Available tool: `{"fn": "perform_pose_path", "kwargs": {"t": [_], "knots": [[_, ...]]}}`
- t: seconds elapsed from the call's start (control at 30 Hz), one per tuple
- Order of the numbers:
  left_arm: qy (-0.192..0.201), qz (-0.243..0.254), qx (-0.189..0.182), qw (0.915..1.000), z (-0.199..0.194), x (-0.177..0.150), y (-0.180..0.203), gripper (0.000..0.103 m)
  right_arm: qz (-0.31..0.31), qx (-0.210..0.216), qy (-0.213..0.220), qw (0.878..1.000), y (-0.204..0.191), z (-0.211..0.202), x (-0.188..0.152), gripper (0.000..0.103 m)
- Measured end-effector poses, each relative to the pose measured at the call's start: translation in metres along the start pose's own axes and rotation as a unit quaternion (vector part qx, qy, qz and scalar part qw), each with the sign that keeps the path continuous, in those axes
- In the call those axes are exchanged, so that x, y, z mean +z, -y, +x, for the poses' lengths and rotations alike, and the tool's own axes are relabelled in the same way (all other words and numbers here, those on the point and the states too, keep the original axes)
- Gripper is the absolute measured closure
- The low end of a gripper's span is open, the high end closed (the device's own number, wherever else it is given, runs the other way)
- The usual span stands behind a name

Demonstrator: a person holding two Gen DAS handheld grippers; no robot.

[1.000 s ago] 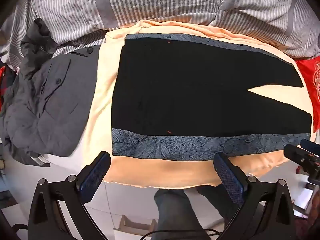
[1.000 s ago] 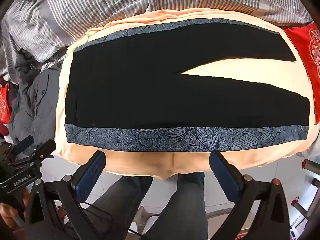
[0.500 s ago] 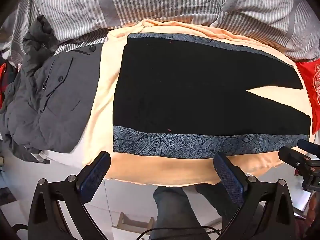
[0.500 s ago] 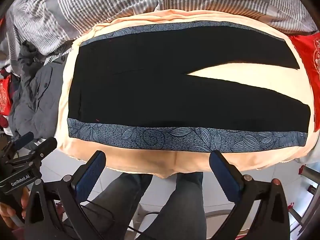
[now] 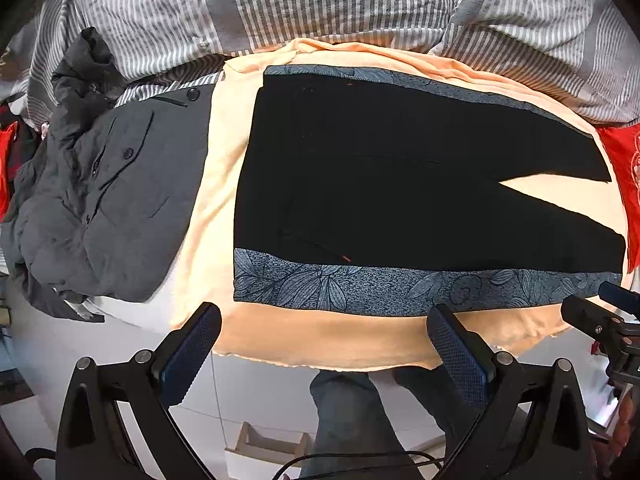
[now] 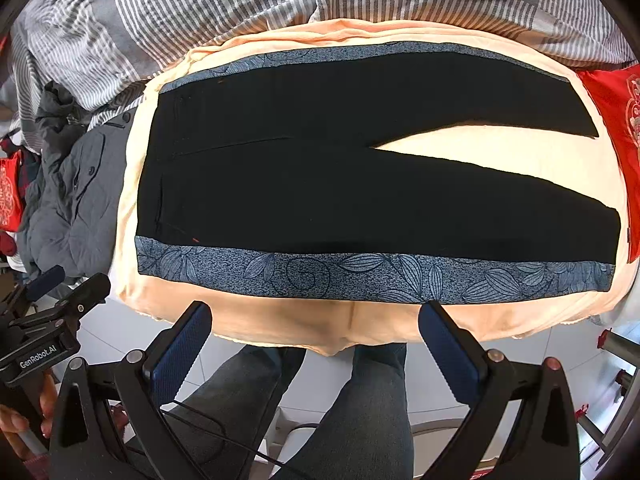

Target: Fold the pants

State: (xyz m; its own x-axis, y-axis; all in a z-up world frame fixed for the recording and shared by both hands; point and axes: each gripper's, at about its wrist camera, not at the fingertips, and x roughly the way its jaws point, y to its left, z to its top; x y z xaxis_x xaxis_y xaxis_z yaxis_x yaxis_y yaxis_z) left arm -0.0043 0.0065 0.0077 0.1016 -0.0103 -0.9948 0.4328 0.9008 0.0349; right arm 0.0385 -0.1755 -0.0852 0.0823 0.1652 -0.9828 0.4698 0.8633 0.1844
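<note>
Black pants (image 5: 392, 184) with blue leaf-patterned side stripes lie flat on a peach sheet (image 5: 216, 208), waist to the left, legs spread in a V to the right. They also show in the right wrist view (image 6: 340, 184). My left gripper (image 5: 324, 340) is open and empty, just off the bed's near edge, below the waist half of the pants. My right gripper (image 6: 316, 332) is open and empty, off the near edge below the middle of the pants. Neither touches the cloth.
A pile of grey clothes (image 5: 92, 200) lies left of the sheet. A striped duvet (image 5: 320, 4) is bunched behind. A red cushion (image 5: 624, 168) sits at the right. The person's legs (image 6: 340, 412) stand below over white floor tiles.
Both grippers have drifted slightly toward the bed; the view has shifted a little. The pants have not moved.
</note>
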Motion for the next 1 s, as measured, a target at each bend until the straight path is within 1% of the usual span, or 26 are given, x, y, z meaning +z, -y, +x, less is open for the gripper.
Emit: {"fn": "perform_pose_path", "kwargs": {"t": [0.13, 0.17, 0.53, 1.0], "knots": [[0.001, 0.0, 0.001, 1.0, -0.0008, 0.0013, 0.0, 0.0, 0.002, 0.0, 0.001, 1.0, 0.0032, -0.0008, -0.0032, 0.0], [0.0, 0.0, 0.0, 1.0, -0.001, 0.0014, -0.0003, 0.0, 0.002, 0.0, 0.0, 1.0, -0.0019, -0.0014, 0.0033, 0.0], [0.001, 0.002, 0.003, 1.0, -0.0007, 0.0011, 0.0009, 0.0, 0.003, 0.0, -0.001, 1.0, -0.0035, -0.0021, 0.0037, 0.0], [-0.001, 0.004, 0.005, 1.0, -0.0007, 0.0019, 0.0029, 0.0, 0.009, 0.001, -0.002, 1.0, 0.0033, -0.0025, 0.0041, 0.0]]}}
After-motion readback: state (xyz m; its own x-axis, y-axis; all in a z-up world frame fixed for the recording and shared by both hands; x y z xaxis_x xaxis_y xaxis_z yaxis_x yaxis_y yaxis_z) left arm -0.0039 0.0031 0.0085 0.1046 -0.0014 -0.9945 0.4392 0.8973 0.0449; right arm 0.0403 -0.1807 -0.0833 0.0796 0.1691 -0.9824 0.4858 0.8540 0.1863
